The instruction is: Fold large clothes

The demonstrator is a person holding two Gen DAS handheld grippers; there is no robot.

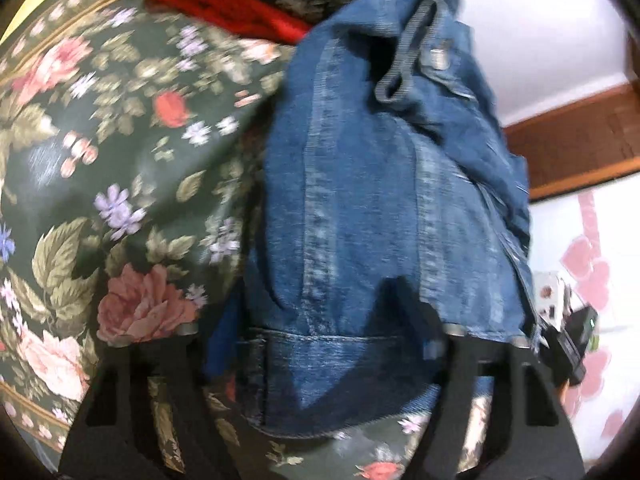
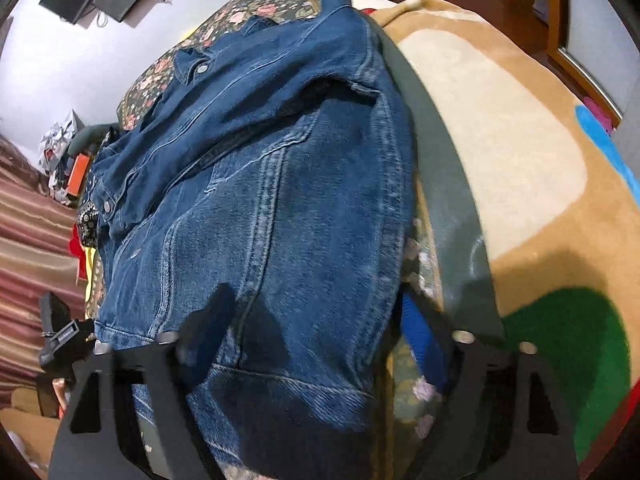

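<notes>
A blue denim jacket (image 1: 380, 208) lies on a dark floral bedspread (image 1: 100, 140). In the left wrist view its hem sits between my left gripper's (image 1: 320, 344) spread black fingers (image 1: 472, 360), which stand wide apart around the hem. In the right wrist view the jacket (image 2: 260, 180) stretches away from me with its hem between my right gripper's (image 2: 316, 344) spread fingers (image 2: 460, 360). Both grippers look open, with denim lying between the fingers. The fingertips are partly hidden by cloth.
Red cloth (image 1: 224, 4) lies at the far end of the bedspread. A tan blanket (image 2: 500, 128) with cream, green and blue patches lies right of the jacket. A striped cover (image 2: 28, 240) is at the left. The other gripper (image 2: 64, 340) shows at the jacket's left corner.
</notes>
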